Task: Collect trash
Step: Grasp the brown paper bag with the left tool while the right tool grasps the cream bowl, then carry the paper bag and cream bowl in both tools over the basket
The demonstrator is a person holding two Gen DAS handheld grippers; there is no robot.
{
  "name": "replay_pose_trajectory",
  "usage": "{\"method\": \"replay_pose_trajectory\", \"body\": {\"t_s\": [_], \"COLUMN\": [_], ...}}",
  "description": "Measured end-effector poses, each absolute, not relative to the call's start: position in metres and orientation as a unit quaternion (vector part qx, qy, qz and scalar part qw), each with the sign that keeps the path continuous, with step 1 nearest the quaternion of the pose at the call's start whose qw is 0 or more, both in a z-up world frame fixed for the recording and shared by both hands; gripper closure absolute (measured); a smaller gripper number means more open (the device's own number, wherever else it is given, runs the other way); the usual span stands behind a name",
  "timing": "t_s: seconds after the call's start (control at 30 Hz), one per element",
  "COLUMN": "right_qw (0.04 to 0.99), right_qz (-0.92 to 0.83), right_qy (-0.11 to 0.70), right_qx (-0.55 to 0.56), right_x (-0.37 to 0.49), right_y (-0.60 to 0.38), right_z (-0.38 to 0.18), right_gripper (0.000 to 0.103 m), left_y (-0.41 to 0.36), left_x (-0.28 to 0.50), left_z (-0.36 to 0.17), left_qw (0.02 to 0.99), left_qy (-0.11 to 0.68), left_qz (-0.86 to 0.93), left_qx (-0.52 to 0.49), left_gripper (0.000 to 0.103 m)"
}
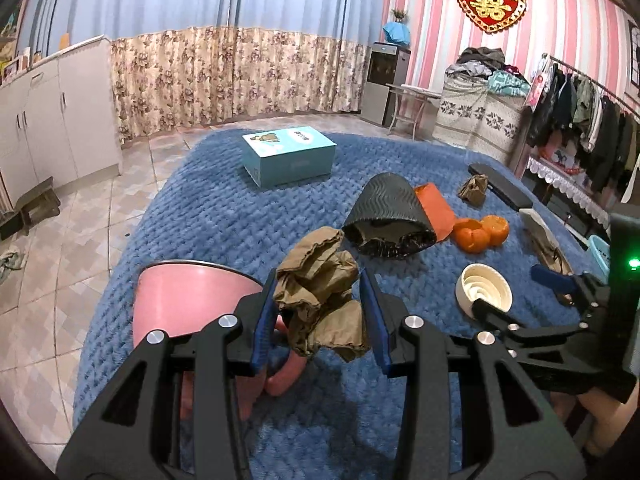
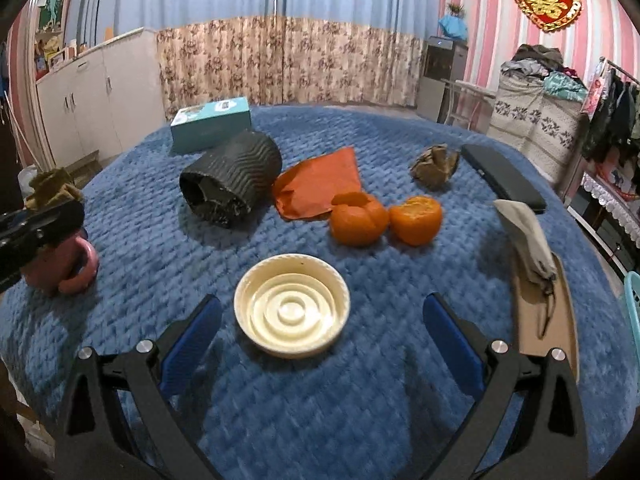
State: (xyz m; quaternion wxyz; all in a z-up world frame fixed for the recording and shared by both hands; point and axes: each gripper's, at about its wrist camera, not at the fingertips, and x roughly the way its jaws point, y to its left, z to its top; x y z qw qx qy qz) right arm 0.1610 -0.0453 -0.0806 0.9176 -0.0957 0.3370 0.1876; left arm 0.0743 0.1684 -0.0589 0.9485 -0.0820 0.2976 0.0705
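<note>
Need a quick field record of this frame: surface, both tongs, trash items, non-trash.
surface: blue knit blanket
left tongs: shut on crumpled brown paper, held above pink mug
right tongs: open, cream lid between the fingers, untouched
trash on blanket: black corrugated sleeve, orange paper, mandarin peels, second brown paper wad
other: teal box, black case

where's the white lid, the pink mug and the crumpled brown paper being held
white lid (image 2: 292, 305): right wrist view, on its ringed inner face.
pink mug (image 1: 188, 292): left wrist view, on its outer side wall.
crumpled brown paper (image 1: 320, 292): left wrist view, on the wad's middle, between the blue pads.
</note>
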Motion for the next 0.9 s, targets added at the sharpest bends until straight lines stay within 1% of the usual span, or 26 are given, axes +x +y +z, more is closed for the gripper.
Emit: {"method": "replay_pose_trajectory", "body": {"t_s": [0.07, 0.1, 0.13, 0.17, 0.2, 0.27, 0.5, 0.9], "right_qw": [0.916, 0.915, 0.914, 0.91, 0.907, 0.903, 0.916, 0.948], "right_qz": [0.19, 0.191, 0.192, 0.199, 0.207, 0.223, 0.211, 0.118], "right_qy": [0.339, 0.341, 0.343, 0.349, 0.354, 0.357, 0.337, 0.293], "right_qx": [-0.1, -0.101, -0.1, -0.098, -0.094, -0.086, -0.061, -0.045], "right_x": [0.163, 0.164, 0.165, 0.166, 0.167, 0.167, 0.161, 0.166], "right_y": [-0.041, -0.04, -0.04, -0.041, -0.041, -0.042, -0.067, -0.176], "right_z": [-0.082, -0.083, -0.084, -0.086, -0.087, -0.088, -0.078, -0.04], "right_gripper": [0.006, 0.01, 0.016, 0.028, 0.036, 0.042, 0.042, 0.042], "left_y": [0.169, 0.169, 0.168, 0.167, 0.167, 0.166, 0.158, 0.107], "left_x": [0.075, 0.076, 0.077, 0.077, 0.078, 0.078, 0.08, 0.107], "left_z": [-0.059, -0.059, -0.059, -0.058, -0.058, -0.058, -0.055, -0.046], "left_qw": [0.949, 0.949, 0.949, 0.949, 0.949, 0.95, 0.951, 0.954], "left_qy": [0.297, 0.297, 0.297, 0.296, 0.296, 0.297, 0.294, 0.295], "left_qz": [0.068, 0.067, 0.066, 0.065, 0.065, 0.064, 0.064, 0.028], "left_qx": [-0.084, -0.084, -0.083, -0.081, -0.08, -0.077, -0.065, -0.044], "left_gripper": [0.064, 0.064, 0.064, 0.064, 0.064, 0.064, 0.064, 0.064]}}
